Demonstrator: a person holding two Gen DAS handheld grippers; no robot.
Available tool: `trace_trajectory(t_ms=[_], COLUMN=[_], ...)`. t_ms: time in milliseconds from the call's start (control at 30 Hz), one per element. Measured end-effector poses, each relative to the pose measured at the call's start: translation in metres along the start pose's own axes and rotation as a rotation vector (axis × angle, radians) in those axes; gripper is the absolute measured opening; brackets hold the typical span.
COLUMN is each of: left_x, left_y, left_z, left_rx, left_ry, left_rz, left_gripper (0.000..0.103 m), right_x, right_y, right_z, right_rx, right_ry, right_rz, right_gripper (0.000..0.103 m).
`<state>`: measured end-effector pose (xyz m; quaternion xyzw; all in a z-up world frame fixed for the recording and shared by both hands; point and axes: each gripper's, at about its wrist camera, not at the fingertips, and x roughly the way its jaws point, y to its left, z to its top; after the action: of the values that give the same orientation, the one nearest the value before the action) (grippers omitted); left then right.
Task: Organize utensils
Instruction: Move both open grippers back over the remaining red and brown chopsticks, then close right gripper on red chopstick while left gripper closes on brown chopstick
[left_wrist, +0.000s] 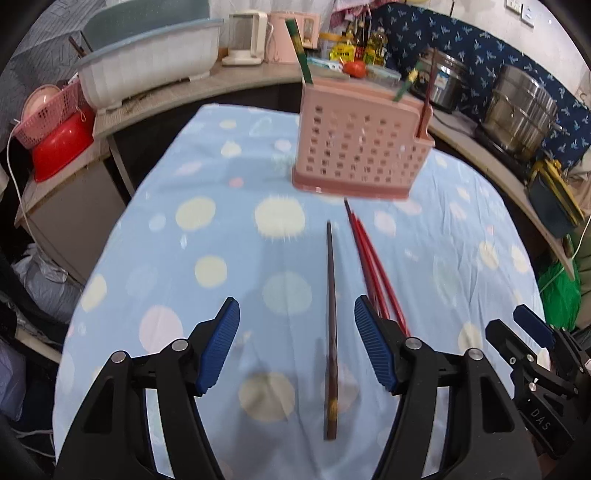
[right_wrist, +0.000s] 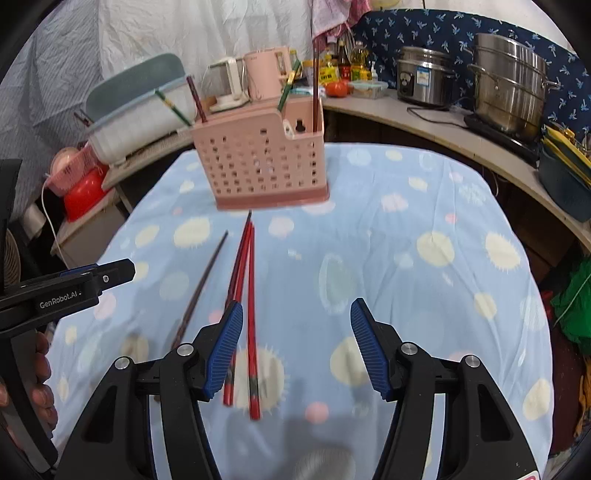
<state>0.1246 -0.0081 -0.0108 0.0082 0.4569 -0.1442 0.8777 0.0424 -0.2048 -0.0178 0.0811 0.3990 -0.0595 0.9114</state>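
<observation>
A pink perforated utensil holder (left_wrist: 360, 147) stands on the blue dotted tablecloth (left_wrist: 184, 258), with green and brown chopsticks upright in it; it also shows in the right wrist view (right_wrist: 264, 164). A dark brown chopstick (left_wrist: 331, 325) lies on the cloth between the open jaws of my left gripper (left_wrist: 297, 310). Red chopsticks (left_wrist: 373, 266) lie just right of it, partly hidden behind the right finger. In the right wrist view my right gripper (right_wrist: 296, 312) is open and empty above the cloth, with the red chopsticks (right_wrist: 251, 314) by its left finger and the brown chopstick (right_wrist: 201, 290) further left.
A counter curves behind the table with a white basin (left_wrist: 147, 62), kettles (left_wrist: 245, 35), bottles, a tomato (left_wrist: 354, 67) and steel pots (left_wrist: 522, 107). A red bowl and pink basket (left_wrist: 55, 129) sit at the left. The other gripper shows at each view's edge (right_wrist: 74, 284).
</observation>
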Motion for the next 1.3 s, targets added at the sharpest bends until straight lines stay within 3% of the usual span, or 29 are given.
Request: trace_trajectory(t_ms=[300,633,1000,1100,1300], left_x=[0.015,0.018,0.029,0.030,0.030], left_y=[-0.008,-0.012,-0.014,-0.016,-0.019], left_z=[-0.053,-0.074,-0.079,-0.079,-0.079], left_rx=[0.040,0.089,0.106,0.115,0.127], left_ry=[0.099,0.119,0.128,0.125,0.123], left_rz=[-0.002,0.011,0.013,0.013,-0.014], left_gripper=[0.060,0.056,0.051,0.045,0.025], right_x=[0.017,0.034,0.043,0.045,0.045], right_y=[0.018,0.029,0.032,0.033,0.034], right_z=[-0.042,-0.056,-0.058,-0.058,-0.058], right_rx=[-0.052,-0.087,-0.100,-0.104,-0.119], right_ry=[0.086,0.140,0.152,0.150,0.143], right_rz=[0.005,0.017,0.011,0.009,0.002], right_gripper=[0.048,0.030,0.024,0.023,0.018])
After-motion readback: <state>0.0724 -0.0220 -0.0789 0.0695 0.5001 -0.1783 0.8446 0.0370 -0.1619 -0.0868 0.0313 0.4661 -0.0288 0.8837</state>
